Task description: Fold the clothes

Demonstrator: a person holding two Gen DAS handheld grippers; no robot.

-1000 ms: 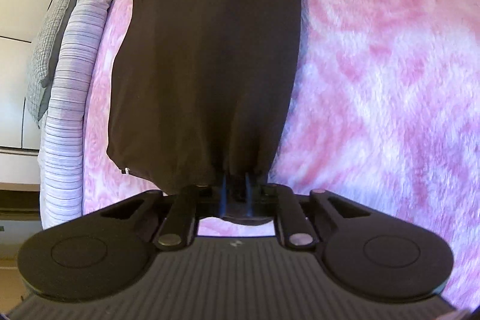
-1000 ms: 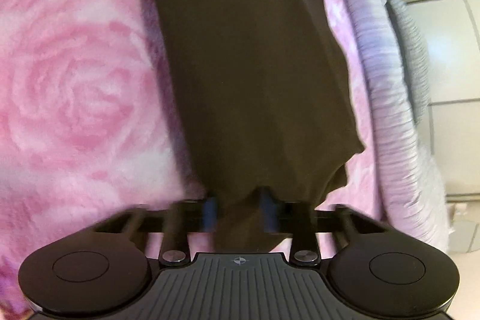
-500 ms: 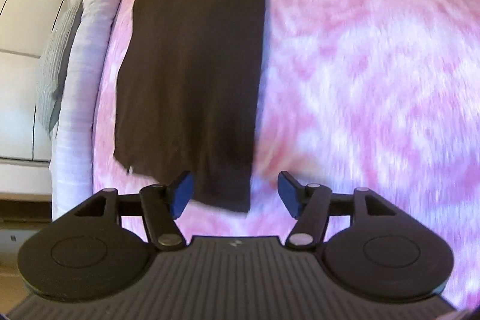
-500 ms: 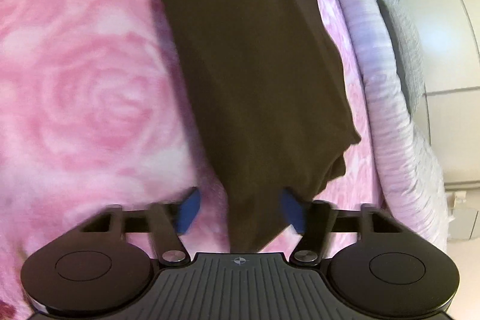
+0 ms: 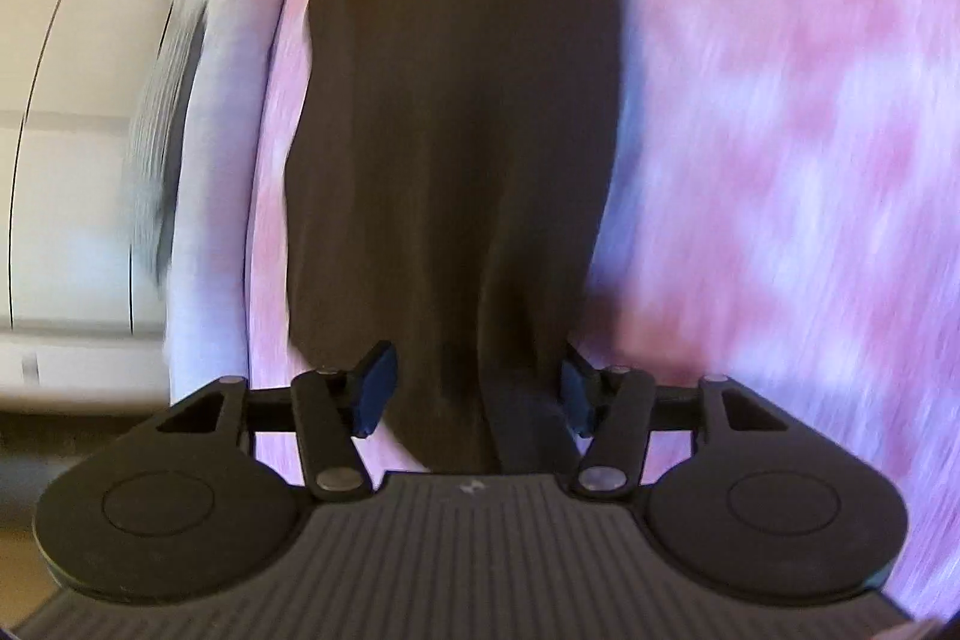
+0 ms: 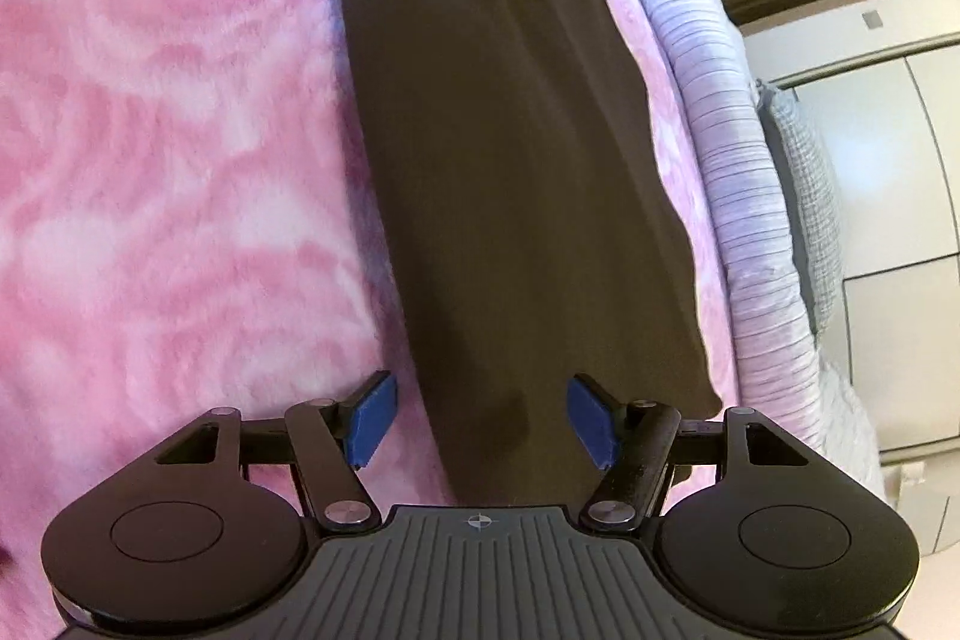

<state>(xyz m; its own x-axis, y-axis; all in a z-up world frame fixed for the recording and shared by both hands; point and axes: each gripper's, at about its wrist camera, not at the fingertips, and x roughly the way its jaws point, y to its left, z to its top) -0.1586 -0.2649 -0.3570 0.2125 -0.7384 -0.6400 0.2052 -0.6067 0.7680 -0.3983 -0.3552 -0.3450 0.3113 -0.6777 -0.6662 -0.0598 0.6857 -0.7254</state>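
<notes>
Black grippers [image 5: 474, 397] [image 6: 483, 421] angled over garment [image 6: 510, 160]

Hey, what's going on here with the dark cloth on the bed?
A person with a handheld gripper in each hand is folding a dark brown garment laid in a long strip on a pink rose-patterned blanket. The left gripper and the right gripper each straddle the near end; their jaws have just been opening, and the pads are clear of the cloth. Neither holds it.
</notes>
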